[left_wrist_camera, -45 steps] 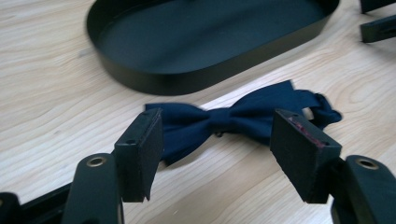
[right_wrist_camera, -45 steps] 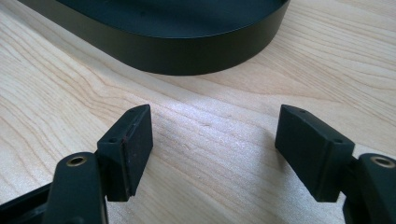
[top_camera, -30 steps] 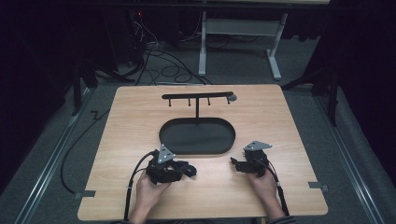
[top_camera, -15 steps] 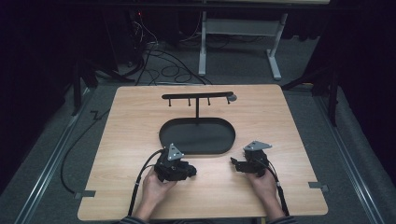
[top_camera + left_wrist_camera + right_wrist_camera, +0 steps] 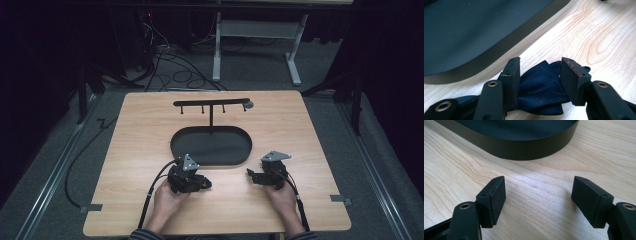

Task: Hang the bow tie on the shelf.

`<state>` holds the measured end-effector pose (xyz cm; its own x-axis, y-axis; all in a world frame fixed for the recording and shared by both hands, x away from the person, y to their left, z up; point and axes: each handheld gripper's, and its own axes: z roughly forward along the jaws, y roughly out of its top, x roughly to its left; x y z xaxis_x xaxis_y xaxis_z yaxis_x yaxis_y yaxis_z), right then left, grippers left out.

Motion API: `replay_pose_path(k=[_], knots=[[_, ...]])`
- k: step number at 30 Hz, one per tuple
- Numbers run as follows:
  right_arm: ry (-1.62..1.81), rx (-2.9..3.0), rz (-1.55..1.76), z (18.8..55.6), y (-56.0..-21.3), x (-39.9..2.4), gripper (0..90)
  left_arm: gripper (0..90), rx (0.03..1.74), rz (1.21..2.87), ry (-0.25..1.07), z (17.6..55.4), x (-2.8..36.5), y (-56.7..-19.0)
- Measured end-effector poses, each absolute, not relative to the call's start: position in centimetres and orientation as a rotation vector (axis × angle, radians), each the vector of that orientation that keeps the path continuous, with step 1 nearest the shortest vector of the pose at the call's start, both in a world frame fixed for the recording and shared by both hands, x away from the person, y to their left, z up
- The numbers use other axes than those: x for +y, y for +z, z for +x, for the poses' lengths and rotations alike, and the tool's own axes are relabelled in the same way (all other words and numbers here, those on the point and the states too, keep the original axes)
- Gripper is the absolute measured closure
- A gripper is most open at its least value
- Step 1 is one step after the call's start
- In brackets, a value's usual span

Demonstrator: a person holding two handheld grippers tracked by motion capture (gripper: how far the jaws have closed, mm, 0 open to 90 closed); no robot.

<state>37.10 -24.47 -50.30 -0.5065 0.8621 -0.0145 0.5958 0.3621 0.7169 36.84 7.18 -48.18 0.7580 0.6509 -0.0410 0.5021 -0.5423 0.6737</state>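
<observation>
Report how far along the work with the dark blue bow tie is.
Nothing looks finished. In hand: the left gripper has just been closing its jaws around the dark blue bow tie, which lies on the table; one side still shows a gap. The right gripper stands open. Left: gripping and lifting.

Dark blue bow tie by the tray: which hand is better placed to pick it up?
Left. The left gripper already straddles the bow tie, its jaws just closing. The right gripper stands open over bare table.
</observation>
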Motion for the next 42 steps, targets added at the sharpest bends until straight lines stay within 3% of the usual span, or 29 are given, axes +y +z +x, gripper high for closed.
replay_pose_path(k=[12,13,18,20,23,27,42], knots=[[0.935,2.240,1.274,37.1,-50.3,-24.5,29.0,67.2,0.830,2.297,0.257,37.2,6.8,-48.7],[0.935,2.240,1.274,37.1,-50.3,-24.5,29.0,77.5,0.828,2.307,0.257,37.3,6.8,-48.7],[0.935,2.240,1.273,37.1,-50.3,-24.5,29.0,84.8,0.829,2.311,0.250,37.4,6.9,-48.6],[0.936,2.241,1.271,37.1,-50.3,-24.5,29.0,82.7,0.832,2.305,0.255,37.4,6.9,-48.6],[0.937,2.239,1.274,37.1,-50.3,-24.5,29.0,66.6,0.848,2.290,0.247,37.5,7.0,-48.5],[0.938,2.239,1.272,37.1,-50.3,-24.5,29.0,57.2,0.818,2.270,0.243,36.8,6.9,-48.0],[0.937,2.239,1.272,37.1,-50.3,-24.5,29.0,52.6,0.800,2.234,0.256,35.4,8.0,-47.3]])
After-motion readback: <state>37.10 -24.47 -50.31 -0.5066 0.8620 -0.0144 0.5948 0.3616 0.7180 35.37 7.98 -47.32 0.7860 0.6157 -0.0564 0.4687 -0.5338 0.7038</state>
